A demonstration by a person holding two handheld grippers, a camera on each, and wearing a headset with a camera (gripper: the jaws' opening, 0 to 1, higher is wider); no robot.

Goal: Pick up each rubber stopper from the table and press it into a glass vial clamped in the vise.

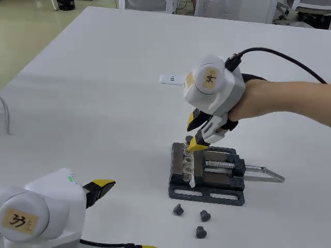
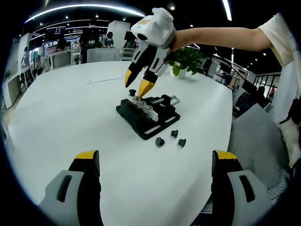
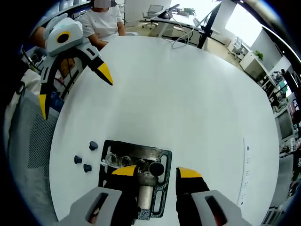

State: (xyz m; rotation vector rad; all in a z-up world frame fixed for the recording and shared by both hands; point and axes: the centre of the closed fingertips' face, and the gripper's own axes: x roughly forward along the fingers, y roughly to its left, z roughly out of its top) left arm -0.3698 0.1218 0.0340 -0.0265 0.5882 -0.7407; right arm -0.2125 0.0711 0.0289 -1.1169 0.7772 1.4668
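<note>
You've got three dark rubber stoppers point(image 1: 205, 215) lying loose on the white surface point(image 1: 119, 103), clustered just beside the base of the black vise point(image 1: 214, 179) but apart from one another. Your clear glass vials point(image 1: 187, 168) stand upright in a row, clamped in it. A fourth stopper point(image 3: 156, 168) tops the vial at one end.

Bright, even overhead light washes the white table point(image 1: 103, 77), leaving soft shadows beside the vise point(image 1: 207, 194). Both gripper views bend strongly at their edges.
</note>
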